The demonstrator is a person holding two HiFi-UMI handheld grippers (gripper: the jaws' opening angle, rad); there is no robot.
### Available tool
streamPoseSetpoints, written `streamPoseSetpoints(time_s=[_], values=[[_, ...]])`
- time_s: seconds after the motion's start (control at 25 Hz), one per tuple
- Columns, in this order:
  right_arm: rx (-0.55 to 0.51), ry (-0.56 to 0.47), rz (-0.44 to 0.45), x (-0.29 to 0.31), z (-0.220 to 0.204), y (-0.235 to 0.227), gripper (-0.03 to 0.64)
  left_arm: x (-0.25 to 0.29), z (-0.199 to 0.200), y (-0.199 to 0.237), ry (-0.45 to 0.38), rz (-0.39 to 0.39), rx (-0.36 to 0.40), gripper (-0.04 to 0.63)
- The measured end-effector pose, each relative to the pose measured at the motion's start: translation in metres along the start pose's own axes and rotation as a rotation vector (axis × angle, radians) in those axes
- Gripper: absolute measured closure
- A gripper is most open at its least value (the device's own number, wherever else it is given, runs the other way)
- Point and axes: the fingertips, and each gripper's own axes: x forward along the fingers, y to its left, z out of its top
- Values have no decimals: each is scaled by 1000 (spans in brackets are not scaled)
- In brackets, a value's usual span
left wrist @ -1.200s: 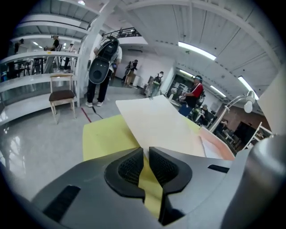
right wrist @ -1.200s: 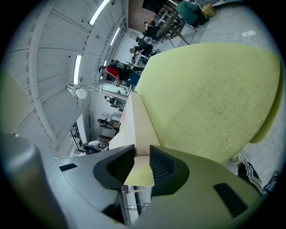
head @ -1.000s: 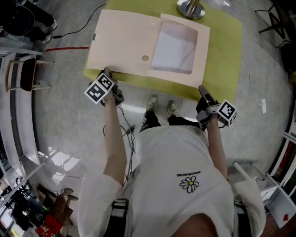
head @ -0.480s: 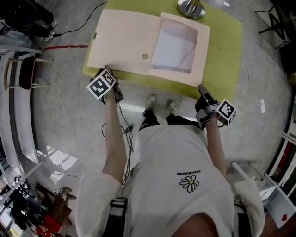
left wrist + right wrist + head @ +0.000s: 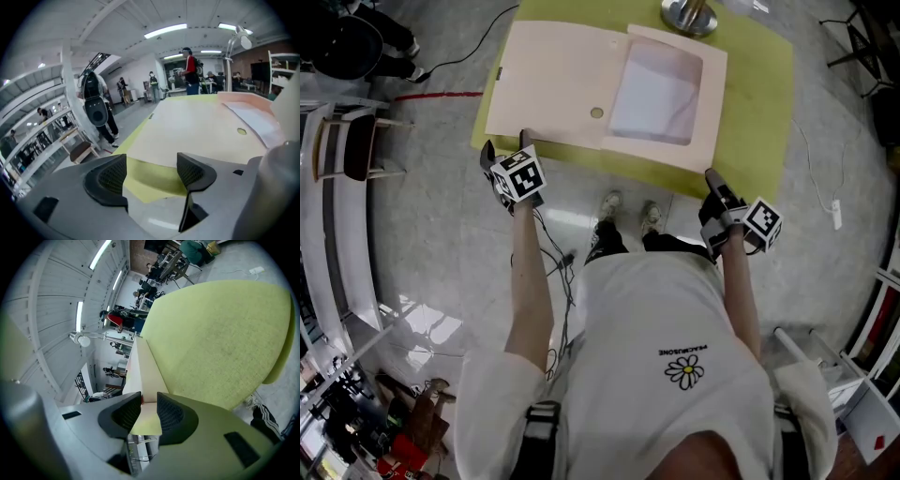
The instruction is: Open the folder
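While the folder (image 5: 553,84) lies spread open on the yellow-green table (image 5: 759,112), the right gripper (image 5: 711,176) pinches its near right corner. The left gripper (image 5: 506,142) (jaws just opened wide, nothing between them) hangs at the near left edge.

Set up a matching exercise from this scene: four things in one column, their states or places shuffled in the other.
Things:
1. left gripper
2. right gripper
3. folder
4. lamp base

States or places:
A. stands at the far edge of the table
B. lies open on the table
C. jaws apart, nothing between them
D. folder's corner between its jaws

Pairs: 1-C, 2-D, 3-B, 4-A.

The left gripper's jaws have just been opening, with nothing between them.
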Motion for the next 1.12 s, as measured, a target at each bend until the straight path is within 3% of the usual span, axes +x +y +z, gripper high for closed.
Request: streamPoseSetpoints(time_s=[0.12,0.2,0.28,0.4,0.6,0.76,0.96,1.12], values=[[12,-1,4,1,0,-1,520,2,5,-11,20,-38,132,309],[21,-1,5,2,2,-3,520,4,5,-26,56,-88,219,414],[29,0,8,3,3,-4,520,7,2,-40,110,-96,335,582],[36,1,14,4,2,-4,520,11,3,-43,154,-49,453,583],[30,9,21,5,1,-3,518,11,1,-39,188,-136,300,583],[-29,35,12,7,2,-1,523,11,0,-38,196,-148,256,581],[-230,36,-42,6,12,25,591,-3,15,-35,147,-137,135,581],[-410,-42,-13,-1,35,70,592,-32,57,-34,23,-187,34,581]])
